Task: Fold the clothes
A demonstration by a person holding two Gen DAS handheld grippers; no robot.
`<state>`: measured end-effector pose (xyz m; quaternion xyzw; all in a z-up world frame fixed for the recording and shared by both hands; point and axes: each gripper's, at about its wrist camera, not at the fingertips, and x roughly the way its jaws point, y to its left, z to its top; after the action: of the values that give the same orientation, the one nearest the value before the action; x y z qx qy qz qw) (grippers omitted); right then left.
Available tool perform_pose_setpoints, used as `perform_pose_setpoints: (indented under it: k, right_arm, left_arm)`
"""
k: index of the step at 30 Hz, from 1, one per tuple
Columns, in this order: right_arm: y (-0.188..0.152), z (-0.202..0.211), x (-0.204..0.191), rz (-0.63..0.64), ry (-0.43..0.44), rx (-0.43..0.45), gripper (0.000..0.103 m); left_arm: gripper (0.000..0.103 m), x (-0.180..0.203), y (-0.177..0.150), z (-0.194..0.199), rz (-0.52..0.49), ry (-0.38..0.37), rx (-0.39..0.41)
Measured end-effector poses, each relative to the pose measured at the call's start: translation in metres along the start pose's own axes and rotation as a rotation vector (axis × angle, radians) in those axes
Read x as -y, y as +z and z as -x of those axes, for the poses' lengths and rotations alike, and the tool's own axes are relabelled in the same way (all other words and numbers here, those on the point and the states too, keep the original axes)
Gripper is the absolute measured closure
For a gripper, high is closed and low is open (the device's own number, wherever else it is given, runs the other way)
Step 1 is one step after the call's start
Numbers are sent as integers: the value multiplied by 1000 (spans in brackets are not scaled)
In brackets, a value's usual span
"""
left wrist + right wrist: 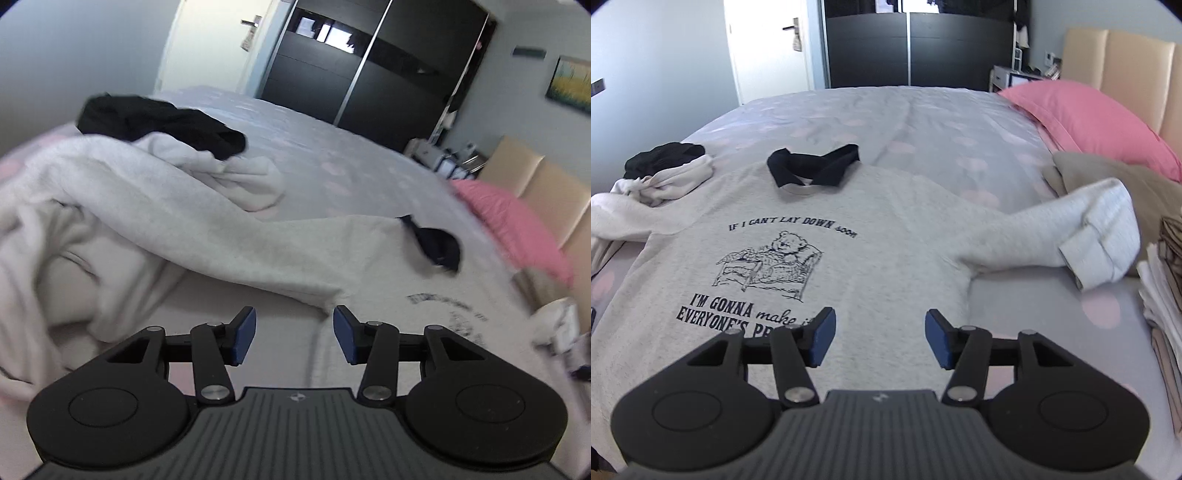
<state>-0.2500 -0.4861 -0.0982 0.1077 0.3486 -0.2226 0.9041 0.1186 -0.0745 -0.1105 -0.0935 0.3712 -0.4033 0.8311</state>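
A grey sweatshirt [886, 229] with a bear print lies face up, spread flat on the bed [923, 122], filling the centre and lower left of the right wrist view. Its dark collar [812, 166] sits upper centre, and one sleeve [1052, 240] reaches to the right with its cuff turned back. The right tool [880, 338] hangs over the lower body of the shirt, its blue pads spread apart and gripping nothing. In the left wrist view the left tool [294, 334] is likewise spread and empty, low in the frame above the other sleeve [221, 236], which runs rumpled across the middle. A white and black heap [162, 125] lies upper left. My judgement: the shirt is laid out, unfolded; next each tool would need to pinch a sleeve or side edge and carry it inward
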Motion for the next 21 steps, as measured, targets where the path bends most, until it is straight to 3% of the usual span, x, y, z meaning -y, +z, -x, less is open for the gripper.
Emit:
perform_pose_setpoints:
  k: [3, 12, 16, 21]
  right_arm:
    - [-1, -5, -4, 15, 0, 0, 46]
    - [0, -14, -7, 3, -20, -4, 46]
    - [-2, -15, -18, 62, -25, 7, 46]
    - [-4, -15, -32, 136, -30, 21, 46]
  left_arm:
    - [62, -26, -5, -8, 128, -219, -5]
    - [55, -72, -34, -22, 360, -438, 114]
    - [55, -85, -42, -33, 415, -450, 145]
    - [55, -93, -44, -46, 456, -483, 114]
